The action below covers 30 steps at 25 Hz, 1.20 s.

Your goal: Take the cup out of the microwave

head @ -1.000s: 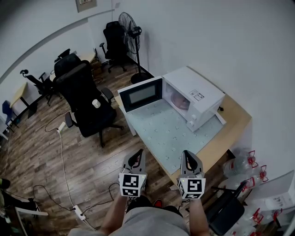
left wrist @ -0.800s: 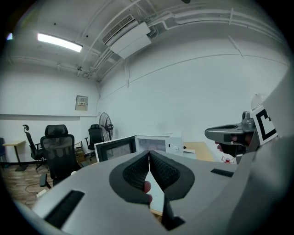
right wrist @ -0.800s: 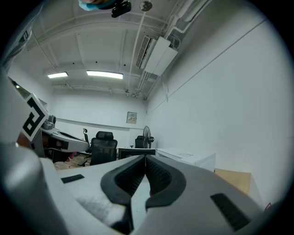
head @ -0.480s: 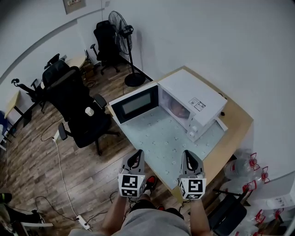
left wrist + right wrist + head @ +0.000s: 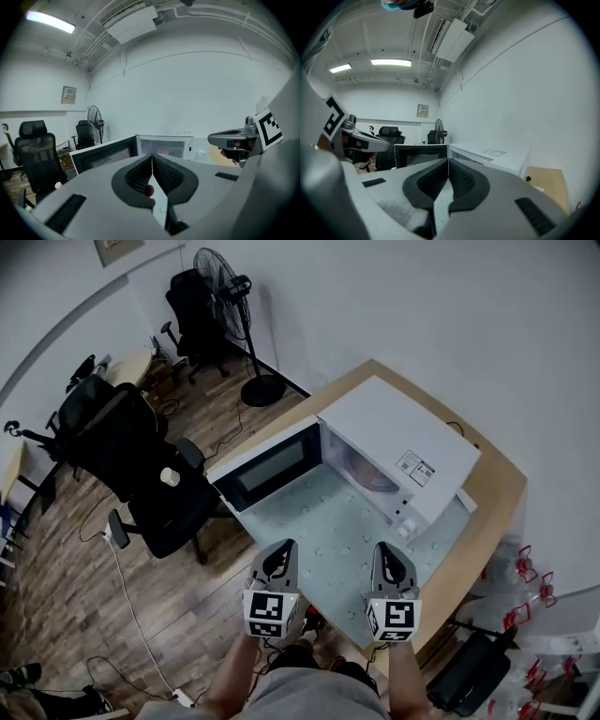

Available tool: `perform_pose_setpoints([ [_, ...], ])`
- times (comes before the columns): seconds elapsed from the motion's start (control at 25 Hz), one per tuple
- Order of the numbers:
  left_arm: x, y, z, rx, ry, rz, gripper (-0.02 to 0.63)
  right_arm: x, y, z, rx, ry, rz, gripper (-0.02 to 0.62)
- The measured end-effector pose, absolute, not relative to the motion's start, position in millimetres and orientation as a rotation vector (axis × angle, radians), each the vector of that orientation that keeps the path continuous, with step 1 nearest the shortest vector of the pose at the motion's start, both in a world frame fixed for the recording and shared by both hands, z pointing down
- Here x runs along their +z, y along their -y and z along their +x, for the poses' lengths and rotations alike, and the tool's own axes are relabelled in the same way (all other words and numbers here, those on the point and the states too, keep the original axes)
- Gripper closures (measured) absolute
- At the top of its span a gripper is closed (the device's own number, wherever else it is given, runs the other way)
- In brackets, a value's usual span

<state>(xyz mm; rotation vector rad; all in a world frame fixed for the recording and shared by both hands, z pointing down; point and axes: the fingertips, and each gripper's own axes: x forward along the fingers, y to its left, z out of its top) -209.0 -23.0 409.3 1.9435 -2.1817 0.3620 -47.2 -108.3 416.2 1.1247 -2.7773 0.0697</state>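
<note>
A white microwave (image 5: 412,451) stands on a wooden table (image 5: 487,521), its door (image 5: 267,465) swung wide open to the left. Inside the cavity shows a pale pinkish shape (image 5: 361,470), too blurred to tell as the cup. My left gripper (image 5: 278,563) and right gripper (image 5: 389,563) hang side by side over the table's near edge, both pointing at the microwave and well short of it. The left gripper (image 5: 152,157) is shut with nothing in it. The right gripper (image 5: 448,161) is likewise shut and empty. Both gripper views show the microwave (image 5: 164,145) (image 5: 487,157) ahead.
A light patterned mat (image 5: 337,531) covers the table in front of the microwave. Black office chairs (image 5: 141,465) stand at the left, one with a paper cup (image 5: 169,477) on its seat. A floor fan (image 5: 225,296) is behind. Water bottles (image 5: 525,568) and a black bag (image 5: 473,667) sit to the right.
The person has stepped toward the table, so the microwave and mat lie closer and larger. Both grippers moved forward with that step and stayed shut.
</note>
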Motion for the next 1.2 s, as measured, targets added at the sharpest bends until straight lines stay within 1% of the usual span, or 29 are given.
perform_pose_setpoints([
  [0.4,461.5,90.9,-251.4,0.408,2.058,1.973,0.581,462.0,170.4,-87.3,0.153,2.689,1.197,0.575],
  [0.92,516.6,156.0,-279.5,0.428,1.934,2.014,0.581,521.0,231.8,-121.8,0.229,2.605,1.265,0.575],
  [1.2,542.8,176.1,-289.5,0.446,1.894,2.005,0.581,540.9,263.8,-132.9,0.212,2.575,1.334,0.574],
])
